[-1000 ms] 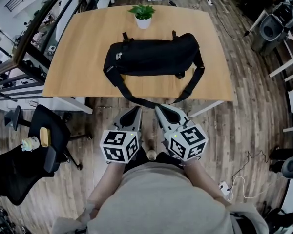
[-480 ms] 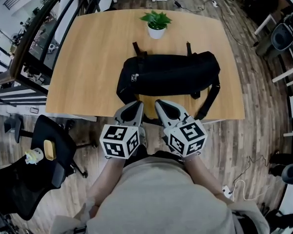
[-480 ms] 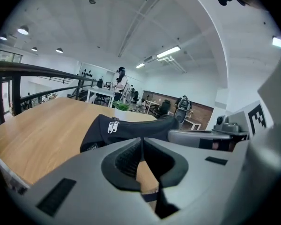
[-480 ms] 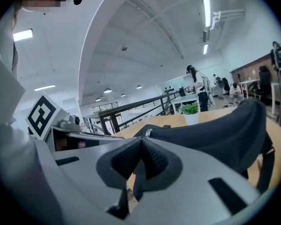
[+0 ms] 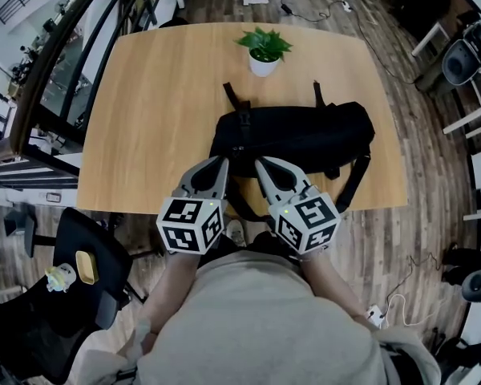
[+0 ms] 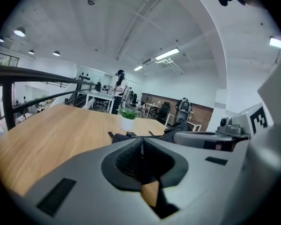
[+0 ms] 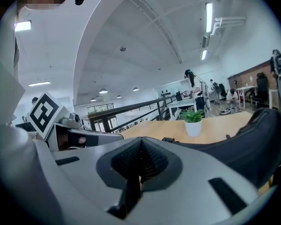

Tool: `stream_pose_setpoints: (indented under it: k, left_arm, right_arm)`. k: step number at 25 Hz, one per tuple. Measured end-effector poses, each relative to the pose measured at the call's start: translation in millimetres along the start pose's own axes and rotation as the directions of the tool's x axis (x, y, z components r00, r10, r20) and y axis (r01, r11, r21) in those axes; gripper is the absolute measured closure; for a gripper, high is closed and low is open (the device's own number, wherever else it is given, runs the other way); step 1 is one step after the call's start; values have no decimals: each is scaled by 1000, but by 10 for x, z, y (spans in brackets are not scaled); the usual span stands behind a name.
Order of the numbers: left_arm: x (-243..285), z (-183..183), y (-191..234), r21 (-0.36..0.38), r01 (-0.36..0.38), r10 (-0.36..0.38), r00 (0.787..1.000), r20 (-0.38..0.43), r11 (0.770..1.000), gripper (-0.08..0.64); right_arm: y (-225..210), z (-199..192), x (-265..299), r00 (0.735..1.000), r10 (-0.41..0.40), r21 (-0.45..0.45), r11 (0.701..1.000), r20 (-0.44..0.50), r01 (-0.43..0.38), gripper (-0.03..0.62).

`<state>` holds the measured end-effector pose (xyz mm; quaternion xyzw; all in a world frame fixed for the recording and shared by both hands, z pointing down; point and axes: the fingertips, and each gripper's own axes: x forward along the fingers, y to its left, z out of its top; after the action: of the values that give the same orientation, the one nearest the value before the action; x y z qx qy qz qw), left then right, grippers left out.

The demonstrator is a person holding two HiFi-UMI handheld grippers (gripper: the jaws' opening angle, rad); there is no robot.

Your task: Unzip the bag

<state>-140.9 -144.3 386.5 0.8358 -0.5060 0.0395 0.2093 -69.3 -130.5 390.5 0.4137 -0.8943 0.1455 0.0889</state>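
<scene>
A black bag (image 5: 305,135) lies lengthwise on the wooden table (image 5: 152,111), its zipper end toward the left and its strap (image 5: 353,181) hanging over the near edge. My left gripper (image 5: 221,161) is shut and empty, its tips at the bag's near left side. My right gripper (image 5: 259,164) is shut and empty too, its tips right at the bag's near side. In the left gripper view the bag (image 6: 131,136) shows just beyond the closed left gripper (image 6: 141,143). In the right gripper view the bag (image 7: 239,144) fills the right side past the closed right gripper (image 7: 140,150).
A small potted plant (image 5: 264,50) stands on the table behind the bag. A black office chair (image 5: 72,279) sits at the lower left on the wooden floor. More chairs and desks (image 5: 465,54) stand to the right. A railing (image 5: 72,46) runs along the table's left side.
Both grippers have moved forward from in front of the table edge to the bag's near side. The table and bag sit closer and lower in the head view.
</scene>
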Motion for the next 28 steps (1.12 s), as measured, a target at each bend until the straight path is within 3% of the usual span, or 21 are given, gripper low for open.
stream_pose_setpoints:
  k: [5, 13, 18, 28]
  left_arm:
    - [23, 34, 101, -30, 43, -43, 999, 27, 999, 529]
    - [-1, 97, 228, -56, -5, 9, 997, 76, 998, 529]
    - [33, 45, 224, -76, -24, 29, 998, 58, 997, 529]
    - [101, -84, 247, -82, -61, 61, 998, -8, 995, 528]
  right_arm:
    - [-26, -14, 119, 1000, -13, -14, 1000, -17, 13, 586]
    - [-133, 34, 159, 1000, -4, -4, 1000, -20, 4, 586]
    - [-171, 55, 171, 999, 32, -13, 999, -31, -32, 586]
    - [-173, 82, 175, 991, 96, -127, 986, -96, -108, 586]
